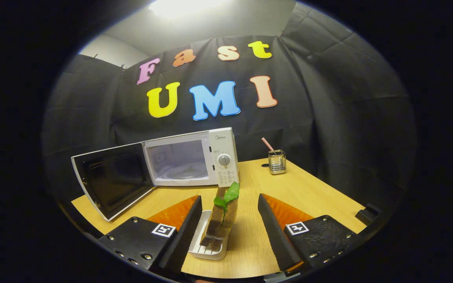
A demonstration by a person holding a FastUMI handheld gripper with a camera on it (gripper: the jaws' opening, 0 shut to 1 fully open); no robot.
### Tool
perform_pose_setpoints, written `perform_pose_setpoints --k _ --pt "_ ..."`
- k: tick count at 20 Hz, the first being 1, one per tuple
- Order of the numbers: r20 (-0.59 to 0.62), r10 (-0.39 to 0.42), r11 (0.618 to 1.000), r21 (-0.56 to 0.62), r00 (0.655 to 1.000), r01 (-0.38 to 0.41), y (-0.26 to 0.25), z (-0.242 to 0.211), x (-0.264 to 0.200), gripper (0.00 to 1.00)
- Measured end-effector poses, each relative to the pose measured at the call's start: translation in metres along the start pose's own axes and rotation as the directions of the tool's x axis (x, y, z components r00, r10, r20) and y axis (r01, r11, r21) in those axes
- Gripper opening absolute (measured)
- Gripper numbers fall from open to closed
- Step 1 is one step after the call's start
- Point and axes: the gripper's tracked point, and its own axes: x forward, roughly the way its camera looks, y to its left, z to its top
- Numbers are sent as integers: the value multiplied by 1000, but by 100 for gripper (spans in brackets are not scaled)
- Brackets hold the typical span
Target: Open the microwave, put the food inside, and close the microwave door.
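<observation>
My tongs (229,230) gape wide around the sandwich (222,218) in its white tray (210,251); microwave (191,159) open at eleven o'clock.

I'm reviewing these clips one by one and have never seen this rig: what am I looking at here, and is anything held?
The camera rides on hand-held tongs and looks forward along their two fingers, the dark wedges at the bottom. They stand open; nothing is held. Between them, on the wooden table, a small white tray carries the food, a sandwich standing on edge with a green leaf. Beyond sits a white microwave, its door swung wide open, cavity empty. Further right stands a small holder with a straw.
</observation>
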Motion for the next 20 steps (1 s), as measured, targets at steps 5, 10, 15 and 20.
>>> perform_pose_setpoints --k 5,10,15,20 --pt "-36 22 1000 23 999 -21 6 -18 5 87" --pt "-46 -2 1000 26 999 3 1 -27 21 75" --pt "-42 13 999 38 999 -12 7 -24 22 22" --pt "29 16 998 53 999 -17 14 13 23 14"
